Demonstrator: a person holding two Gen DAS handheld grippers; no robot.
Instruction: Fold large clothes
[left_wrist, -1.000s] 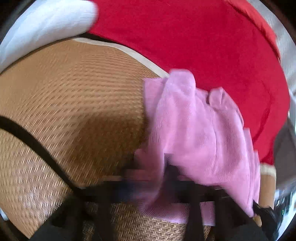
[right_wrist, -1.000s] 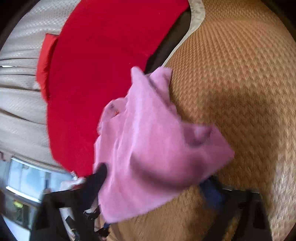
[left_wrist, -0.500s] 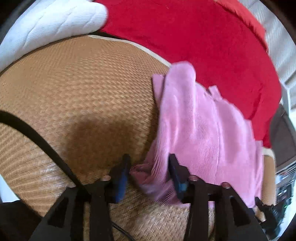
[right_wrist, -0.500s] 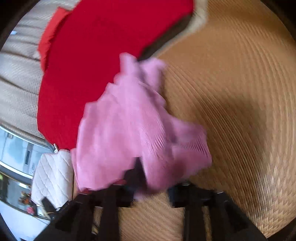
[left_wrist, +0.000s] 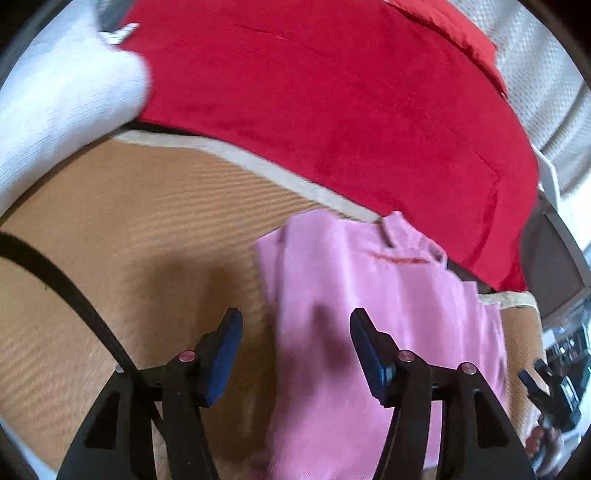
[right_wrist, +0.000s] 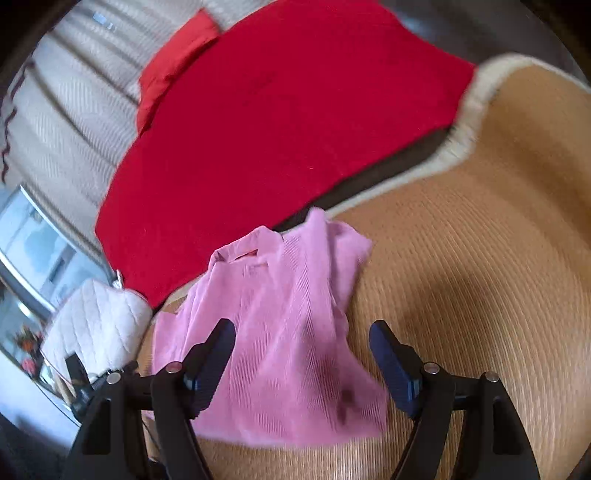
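Pink garment: we saw the pink garment (left_wrist: 373, 332) lying on the woven mat (left_wrist: 129, 236), gathered into a narrow, layered shape with its collar end toward the mat's pale border, just beside the red cloth (left_wrist: 332, 110).
Fold state: we judged it partly folded; the sides looked brought in, but the lower edge in the right wrist view (right_wrist: 280, 332) was uneven and rumpled, so we could not call it a finished, squared fold.
Left gripper: the left gripper (left_wrist: 295, 354) was opening, its blue pads standing apart above the garment's left edge, with no cloth pinched between them.
Right gripper: the right gripper (right_wrist: 303, 365) was opening wide above the garment's lower part, and we saw nothing held; the fabric lay below the pads, not in them.
Done, as we judged: both grippers had let go, and the garment rested on the mat on its own.
Left, as we judged: a further fold along the length and some smoothing seemed to remain.
Red cloth: it lay spread flat beyond the mat's border, and we could not tell whether it belonged to the task.
Surroundings: a white quilted cushion (right_wrist: 96, 317) sat near the mat's corner, and pale textured bedding (right_wrist: 74, 110) lay beyond the red cloth.
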